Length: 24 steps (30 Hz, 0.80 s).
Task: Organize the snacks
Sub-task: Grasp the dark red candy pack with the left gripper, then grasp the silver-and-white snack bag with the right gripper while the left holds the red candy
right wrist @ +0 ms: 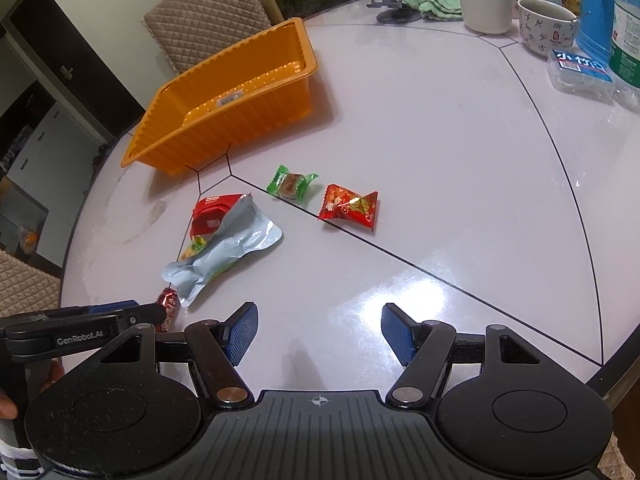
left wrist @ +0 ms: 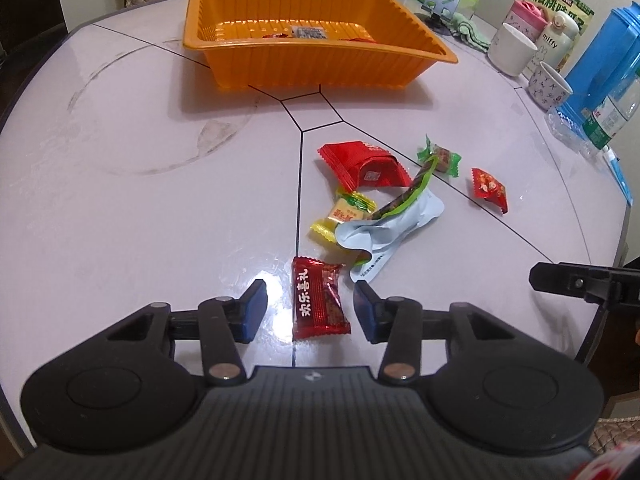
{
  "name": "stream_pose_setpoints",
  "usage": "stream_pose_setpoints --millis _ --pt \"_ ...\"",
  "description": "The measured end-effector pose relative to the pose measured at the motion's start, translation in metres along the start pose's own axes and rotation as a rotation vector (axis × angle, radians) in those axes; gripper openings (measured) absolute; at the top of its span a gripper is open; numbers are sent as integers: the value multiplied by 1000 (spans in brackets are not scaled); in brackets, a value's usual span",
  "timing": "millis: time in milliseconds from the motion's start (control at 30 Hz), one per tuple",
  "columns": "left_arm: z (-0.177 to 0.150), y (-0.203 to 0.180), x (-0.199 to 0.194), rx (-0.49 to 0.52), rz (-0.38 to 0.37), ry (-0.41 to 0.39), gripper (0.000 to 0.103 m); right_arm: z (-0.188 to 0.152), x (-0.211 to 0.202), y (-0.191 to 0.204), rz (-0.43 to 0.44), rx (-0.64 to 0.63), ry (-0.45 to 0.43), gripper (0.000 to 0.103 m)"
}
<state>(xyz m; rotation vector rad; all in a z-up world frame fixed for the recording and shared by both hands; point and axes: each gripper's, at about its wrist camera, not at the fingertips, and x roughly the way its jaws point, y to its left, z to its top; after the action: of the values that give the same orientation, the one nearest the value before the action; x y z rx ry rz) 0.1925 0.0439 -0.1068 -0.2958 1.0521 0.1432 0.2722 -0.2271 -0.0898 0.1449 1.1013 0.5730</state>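
Left wrist view: your left gripper (left wrist: 311, 312) is spread wide around the dark red candy (left wrist: 319, 298) on the table (left wrist: 140, 200), orange tray (left wrist: 304, 64) beyond. Right wrist view: your right gripper (right wrist: 318, 334) gapes released over bare tabletop, red snack (right wrist: 349, 207) ahead.

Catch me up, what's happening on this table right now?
A person with two handheld grippers is sorting snacks into the orange tray, which already holds a few. The left gripper is open, straddling a dark red candy packet but not yet closed. The right gripper is open and empty. Several wrapped snacks remain on the table.
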Motion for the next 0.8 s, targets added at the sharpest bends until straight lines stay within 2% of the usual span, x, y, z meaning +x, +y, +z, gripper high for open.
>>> stream_pose_setpoints --millis 433,600,800 --pt "2 4 11 6 -14 9 23 4 10 10 21 -15 19 68" --pt "1 3 9 8 -15 3 22 10 17 23 48 -34 20 68" --pt "1 16 1 -30 2 -10 22 26 28 42 45 -132 -36 67"
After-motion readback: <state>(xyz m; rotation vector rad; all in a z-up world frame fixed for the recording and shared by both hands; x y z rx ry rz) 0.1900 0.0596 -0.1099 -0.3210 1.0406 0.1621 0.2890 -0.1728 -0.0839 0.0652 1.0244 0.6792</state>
